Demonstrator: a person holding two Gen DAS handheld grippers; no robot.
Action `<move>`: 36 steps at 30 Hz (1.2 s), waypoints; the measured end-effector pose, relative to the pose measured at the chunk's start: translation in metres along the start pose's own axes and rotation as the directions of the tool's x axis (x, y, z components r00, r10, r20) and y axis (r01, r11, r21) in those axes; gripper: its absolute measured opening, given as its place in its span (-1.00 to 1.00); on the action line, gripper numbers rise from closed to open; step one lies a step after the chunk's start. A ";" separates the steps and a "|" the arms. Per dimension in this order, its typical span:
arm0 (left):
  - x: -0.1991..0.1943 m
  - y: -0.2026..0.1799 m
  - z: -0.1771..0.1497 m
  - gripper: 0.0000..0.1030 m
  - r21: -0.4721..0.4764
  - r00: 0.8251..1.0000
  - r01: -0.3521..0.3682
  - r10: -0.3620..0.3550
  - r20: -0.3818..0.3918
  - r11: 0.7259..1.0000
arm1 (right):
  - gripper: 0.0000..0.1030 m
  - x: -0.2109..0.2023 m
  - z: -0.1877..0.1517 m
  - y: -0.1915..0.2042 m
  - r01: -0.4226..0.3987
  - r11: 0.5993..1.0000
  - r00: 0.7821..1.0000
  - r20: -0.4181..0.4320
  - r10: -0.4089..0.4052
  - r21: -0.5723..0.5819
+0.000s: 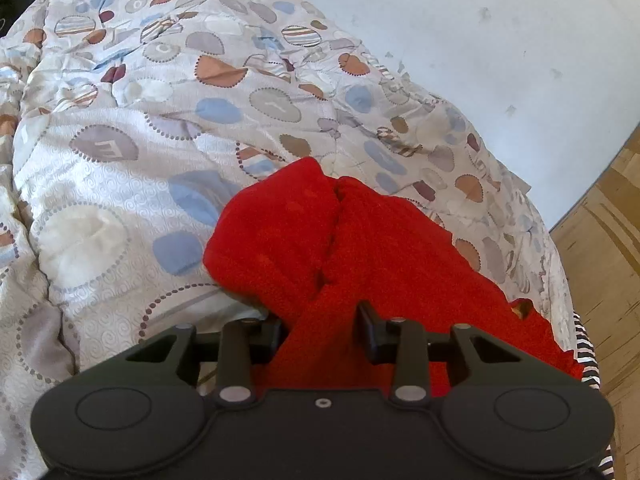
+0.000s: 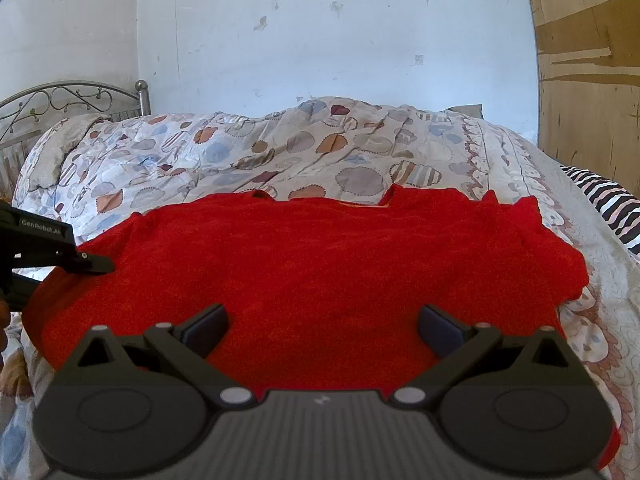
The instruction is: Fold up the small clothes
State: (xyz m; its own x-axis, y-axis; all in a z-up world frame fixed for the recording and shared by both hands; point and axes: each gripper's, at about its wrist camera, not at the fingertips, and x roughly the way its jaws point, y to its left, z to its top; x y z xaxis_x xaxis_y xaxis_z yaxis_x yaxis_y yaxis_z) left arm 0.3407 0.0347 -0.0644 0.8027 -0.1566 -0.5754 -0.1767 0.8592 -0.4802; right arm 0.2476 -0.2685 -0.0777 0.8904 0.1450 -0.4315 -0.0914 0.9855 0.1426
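A red fuzzy garment [image 2: 320,264] lies spread on the patterned quilt [image 2: 248,156] of a bed. My right gripper [image 2: 322,326] is open and hovers over the garment's near edge, empty. My left gripper [image 1: 322,328] is shut on a bunched fold of the red garment [image 1: 304,232], with cloth pinched between its fingers. In the right wrist view the left gripper [image 2: 86,264] enters from the left edge, at the garment's left side.
The quilt [image 1: 120,152] covers the bed. A white wall [image 2: 320,40] stands behind, a metal headboard [image 2: 60,100] at the back left. A wooden panel [image 2: 588,60] is at the right, and striped fabric [image 2: 608,200] hangs at the bed's right edge.
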 end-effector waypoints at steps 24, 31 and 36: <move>-0.036 -0.129 0.022 -0.69 0.443 0.982 0.114 -0.169 0.086 0.889 | 1.00 -0.073 0.022 -0.038 0.077 0.996 0.996 0.037 -0.078 0.043; -0.045 -0.232 -0.018 -0.71 0.656 0.948 0.261 -0.316 -0.035 0.708 | 1.00 -0.129 0.010 -0.088 0.240 0.966 0.969 0.028 -0.244 0.090; -0.036 -0.266 -0.074 -0.70 0.728 0.929 0.340 -0.331 -0.162 0.596 | 1.00 -0.155 -0.016 -0.115 0.384 0.916 0.923 -0.028 -0.384 0.117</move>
State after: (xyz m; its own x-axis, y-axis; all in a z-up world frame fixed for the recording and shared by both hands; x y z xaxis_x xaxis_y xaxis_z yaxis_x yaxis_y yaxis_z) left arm 0.3166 -0.2243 0.0345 0.7121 -0.5093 -0.4832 0.5819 0.8133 0.0003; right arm 0.1130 -0.4030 -0.0418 0.8444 -0.2419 -0.4780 0.3105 0.9481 0.0686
